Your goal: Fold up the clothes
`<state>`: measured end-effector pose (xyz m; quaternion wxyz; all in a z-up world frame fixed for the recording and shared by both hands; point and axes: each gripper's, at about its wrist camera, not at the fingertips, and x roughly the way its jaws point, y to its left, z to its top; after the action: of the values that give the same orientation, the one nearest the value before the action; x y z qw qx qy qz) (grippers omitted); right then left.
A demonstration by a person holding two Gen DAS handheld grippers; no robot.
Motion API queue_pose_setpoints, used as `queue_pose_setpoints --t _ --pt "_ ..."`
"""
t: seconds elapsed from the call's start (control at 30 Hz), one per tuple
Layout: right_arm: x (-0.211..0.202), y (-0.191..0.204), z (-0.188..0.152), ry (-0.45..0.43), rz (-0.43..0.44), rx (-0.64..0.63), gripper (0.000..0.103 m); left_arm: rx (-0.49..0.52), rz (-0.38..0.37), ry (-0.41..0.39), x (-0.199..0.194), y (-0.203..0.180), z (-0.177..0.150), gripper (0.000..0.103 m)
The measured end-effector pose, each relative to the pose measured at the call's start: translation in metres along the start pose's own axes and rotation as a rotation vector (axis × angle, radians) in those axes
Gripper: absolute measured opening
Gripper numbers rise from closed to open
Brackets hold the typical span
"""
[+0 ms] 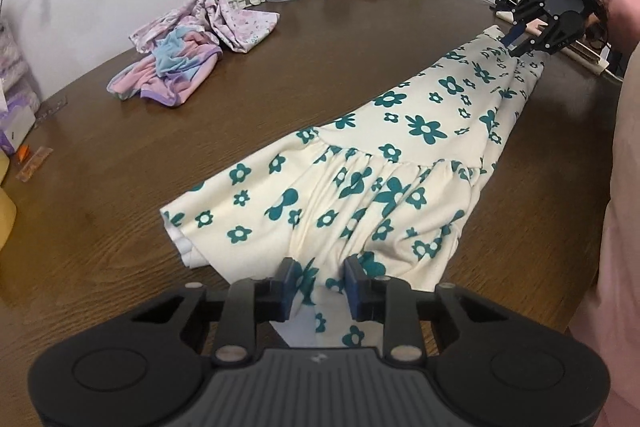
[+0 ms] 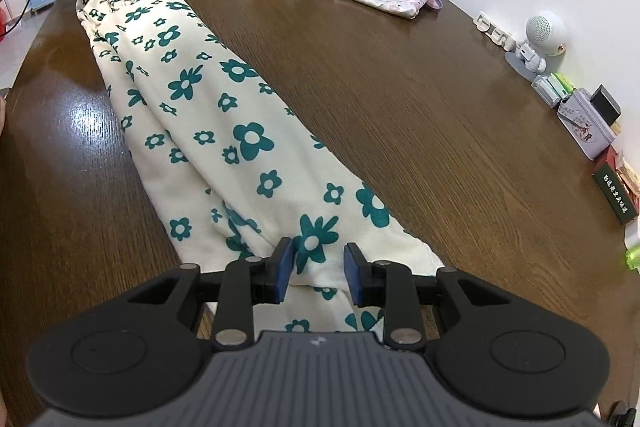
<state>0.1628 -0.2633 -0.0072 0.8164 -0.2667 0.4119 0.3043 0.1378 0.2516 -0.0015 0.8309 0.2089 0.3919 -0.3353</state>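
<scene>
The left gripper has its jaws apart around the ruffled hem of the floral dress, lying lengthwise on the wooden table; the right gripper straddles the opposite end likewise; crumpled pastel clothes lie beyond

The dark box at the table's back edge carries pale characters, too small to read.

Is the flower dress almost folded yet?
Partly. The flower dress lies folded lengthwise into a long strip on the table. The left tool and right tool sit at its two ends, pads apart around cloth. The pink clothes pile looks untouched.
</scene>
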Motion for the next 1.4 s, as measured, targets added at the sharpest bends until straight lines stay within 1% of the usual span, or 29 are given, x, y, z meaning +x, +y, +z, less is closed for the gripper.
queue_pose_setpoints --t 0.07,0.1,0.13,0.17,0.23,0.33,0.4,0.5,0.57,0.6,0.67,0.7,0.73,0.77,0.8,0.83,0.9,1.0,1.17,1.27,1.3,1.33,1.37,1.4 --pt "0.000 0.001 0.001 0.002 -0.003 0.002 0.027 0.008 0.009 -0.009 -0.007 -0.001 0.005 0.031" --pt "0.000 0.000 0.001 0.000 -0.002 0.007 0.027 0.018 0.023 -0.031 -0.013 0.000 0.009 0.036" --pt "0.000 0.000 0.000 -0.002 0.000 0.011 0.027 0.021 0.041 -0.055 -0.018 0.002 0.014 0.038" --pt "-0.001 0.000 0.000 -0.003 0.002 0.014 0.027 0.021 0.048 -0.075 -0.021 0.005 0.020 0.039" --pt "-0.001 0.000 0.000 -0.004 0.000 0.018 0.027 0.033 0.038 -0.101 -0.017 0.010 0.036 0.039" --pt "-0.002 0.002 -0.001 -0.006 -0.012 0.018 0.027 0.093 0.012 -0.080 0.006 0.014 0.062 0.039" --pt "-0.002 0.004 -0.001 -0.009 -0.021 0.019 0.027 0.120 -0.023 -0.052 0.026 0.017 0.075 0.039" --pt "-0.003 0.005 -0.002 -0.012 -0.027 0.024 0.027 0.141 -0.070 0.014 0.053 0.023 0.083 0.038" --pt "-0.003 0.007 -0.001 -0.009 -0.035 0.018 0.027 0.140 -0.097 0.058 0.063 0.027 0.082 0.037" --pt "-0.002 0.007 -0.001 -0.008 -0.039 0.014 0.027 0.130 -0.107 0.072 0.063 0.030 0.079 0.030" --pt "-0.002 0.008 -0.001 -0.005 -0.047 0.007 0.027 0.102 -0.125 0.101 0.061 0.038 0.074 0.022" --pt "-0.002 0.009 -0.001 -0.003 -0.051 0.004 0.027 0.083 -0.128 0.108 0.058 0.042 0.070 0.022" --pt "-0.002 0.010 -0.001 -0.002 -0.055 0.001 0.027 0.061 -0.126 0.110 0.055 0.047 0.065 0.022" --pt "-0.002 0.010 0.000 -0.001 -0.059 -0.003 0.027 0.048 -0.115 0.112 0.051 0.050 0.061 0.019" --pt "-0.002 0.011 0.000 0.001 -0.063 -0.006 0.027 0.042 -0.098 0.113 0.047 0.052 0.056 0.014" --pt "-0.002 0.012 0.000 0.002 -0.067 -0.009 0.027 0.039 -0.078 0.116 0.043 0.053 0.051 0.012" --pt "-0.002 0.013 0.000 0.005 -0.075 -0.016 0.027 0.028 -0.045 0.115 0.037 0.055 0.041 0.012" --pt "-0.002 0.014 0.000 0.005 -0.086 -0.018 0.027 -0.005 -0.015 0.095 0.027 0.060 0.027 0.012" --pt "-0.001 0.017 0.000 0.002 -0.101 -0.023 0.027 -0.059 0.030 0.071 0.020 0.066 0.018 0.012" --pt "-0.001 0.017 0.000 -0.006 -0.102 -0.019 0.027 -0.054 0.089 0.064 0.015 0.058 0.019 0.019" --pt "-0.001 0.017 -0.001 -0.011 -0.103 -0.017 0.027 -0.049 0.111 0.057 0.012 0.055 0.019 0.029" --pt "-0.001 0.018 -0.002 -0.016 -0.103 -0.015 0.027 -0.050 0.141 0.035 0.007 0.051 0.019 0.036" --pt "-0.002 0.018 -0.003 -0.022 -0.103 -0.013 0.027 -0.060 0.163 -0.005 -0.001 0.046 0.020 0.048" --pt "-0.002 0.019 -0.003 -0.027 -0.103 -0.011 0.026 -0.075 0.177 -0.050 -0.008 0.041 0.021 0.051"
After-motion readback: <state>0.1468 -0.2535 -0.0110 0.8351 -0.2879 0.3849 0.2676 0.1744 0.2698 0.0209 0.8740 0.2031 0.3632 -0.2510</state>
